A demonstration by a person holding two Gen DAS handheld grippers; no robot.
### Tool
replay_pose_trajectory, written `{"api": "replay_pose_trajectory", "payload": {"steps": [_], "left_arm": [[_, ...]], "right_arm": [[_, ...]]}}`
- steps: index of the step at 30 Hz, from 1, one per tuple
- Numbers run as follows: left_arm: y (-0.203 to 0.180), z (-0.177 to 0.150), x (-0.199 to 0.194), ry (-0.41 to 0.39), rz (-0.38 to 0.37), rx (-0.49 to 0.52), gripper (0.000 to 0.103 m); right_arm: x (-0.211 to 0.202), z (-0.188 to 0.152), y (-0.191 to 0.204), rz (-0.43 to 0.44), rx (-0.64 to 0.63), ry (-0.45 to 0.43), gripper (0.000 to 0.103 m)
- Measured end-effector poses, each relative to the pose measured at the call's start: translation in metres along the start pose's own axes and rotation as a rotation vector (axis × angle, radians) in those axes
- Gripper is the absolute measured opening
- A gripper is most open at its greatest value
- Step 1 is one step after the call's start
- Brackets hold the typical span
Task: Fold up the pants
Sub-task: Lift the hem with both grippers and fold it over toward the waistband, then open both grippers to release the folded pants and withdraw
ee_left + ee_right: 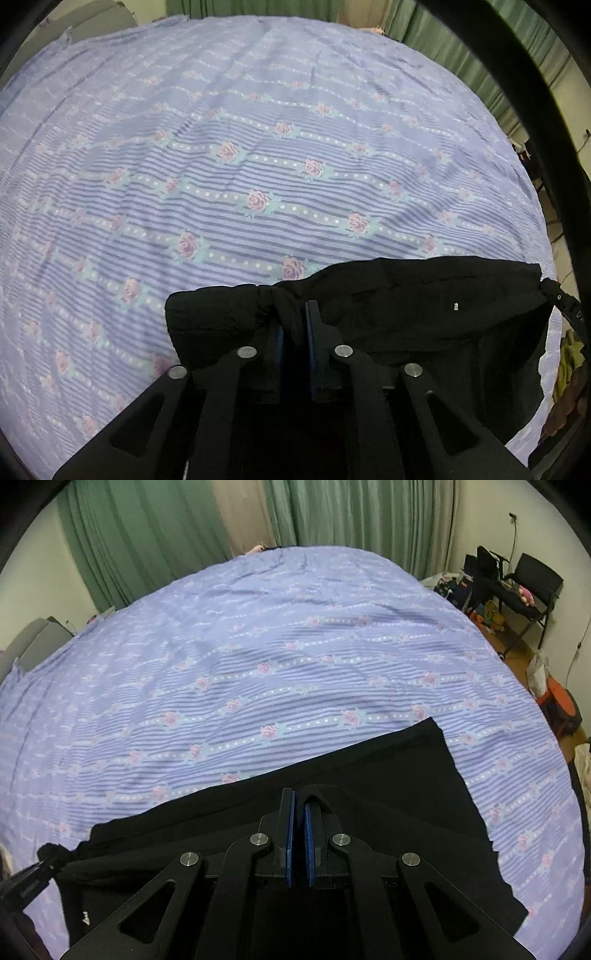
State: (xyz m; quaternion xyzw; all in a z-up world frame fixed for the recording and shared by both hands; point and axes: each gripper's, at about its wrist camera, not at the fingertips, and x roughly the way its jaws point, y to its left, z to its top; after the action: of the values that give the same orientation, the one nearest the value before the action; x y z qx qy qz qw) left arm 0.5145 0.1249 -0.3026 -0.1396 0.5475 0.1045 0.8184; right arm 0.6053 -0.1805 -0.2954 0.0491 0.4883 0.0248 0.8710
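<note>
Left gripper jaws pinch bunched black pants; right gripper jaws clamp fabric fold (right view alone shows chair); bed beneath, pants' near part hidden.

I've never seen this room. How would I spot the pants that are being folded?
Look for the big bed under the lilac sheet with stripes and pink roses. At its near edge lie the black pants, spread flat, with a bunch of their cloth pinched in each claw, left and right. They are the only plain dark thing on the patterned sheet.
</note>
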Motion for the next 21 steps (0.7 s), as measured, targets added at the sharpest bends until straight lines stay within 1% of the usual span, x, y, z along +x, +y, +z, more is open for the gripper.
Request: {"api": "replay_pose_trajectory", "payload": {"steps": [2,3,4,5,6,7,8,9,10,11,13,14,15,16,18,21], "left_arm": [[0.000,0.002,0.007,0.016,0.000,-0.015,0.020],[0.000,0.003,0.008,0.017,-0.004,-0.020,0.023],[-0.001,0.004,0.008,0.015,-0.011,-0.024,0.028],[-0.002,0.004,0.005,0.006,-0.030,-0.032,0.034],[-0.006,0.006,0.003,-0.005,-0.045,-0.038,0.038],[-0.007,0.007,-0.003,-0.019,-0.058,-0.040,0.048],[-0.008,0.008,-0.008,-0.035,-0.068,-0.041,0.053],[-0.008,0.008,-0.011,-0.044,-0.073,-0.043,0.055],[-0.009,0.009,-0.016,-0.056,-0.072,-0.043,0.062],[-0.011,0.009,-0.026,-0.097,-0.039,-0.029,0.076],[-0.015,0.010,-0.049,-0.228,0.066,0.025,0.089],[-0.017,0.010,-0.057,-0.281,0.101,0.057,0.091],[-0.020,0.010,-0.066,-0.321,0.127,0.098,0.091],[-0.024,0.011,-0.072,-0.338,0.131,0.138,0.091],[-0.028,0.013,-0.079,-0.349,0.094,0.203,0.091],[-0.050,0.002,-0.087,-0.367,0.029,0.320,0.091]], "right_arm": [[0.007,0.002,-0.003,0.003,0.024,0.013,0.011],[0.011,0.003,-0.004,0.005,0.033,0.022,0.022],[0.012,0.004,-0.004,0.006,0.038,0.020,0.043],[0.009,0.004,-0.005,0.003,0.047,0.008,0.053],[0.006,0.004,-0.006,0.000,0.052,-0.006,0.068],[0.000,0.004,-0.006,-0.003,0.057,-0.033,0.073],[-0.008,0.004,-0.006,0.000,0.058,-0.057,0.073],[-0.013,0.005,-0.006,0.009,0.054,-0.066,0.073],[-0.021,0.004,-0.004,0.017,0.050,-0.077,0.073],[-0.027,0.005,-0.005,0.018,0.048,-0.087,0.073],[-0.042,0.004,-0.007,0.016,0.042,-0.124,0.073],[-0.052,0.002,-0.008,0.008,0.037,-0.142,0.073],[-0.059,0.001,-0.009,0.006,0.032,-0.153,0.073],[-0.067,-0.003,-0.012,0.007,0.026,-0.168,0.073],[-0.084,-0.013,-0.018,-0.008,0.011,-0.193,0.073],[-0.102,-0.031,-0.033,-0.035,0.001,-0.205,0.073]]}}
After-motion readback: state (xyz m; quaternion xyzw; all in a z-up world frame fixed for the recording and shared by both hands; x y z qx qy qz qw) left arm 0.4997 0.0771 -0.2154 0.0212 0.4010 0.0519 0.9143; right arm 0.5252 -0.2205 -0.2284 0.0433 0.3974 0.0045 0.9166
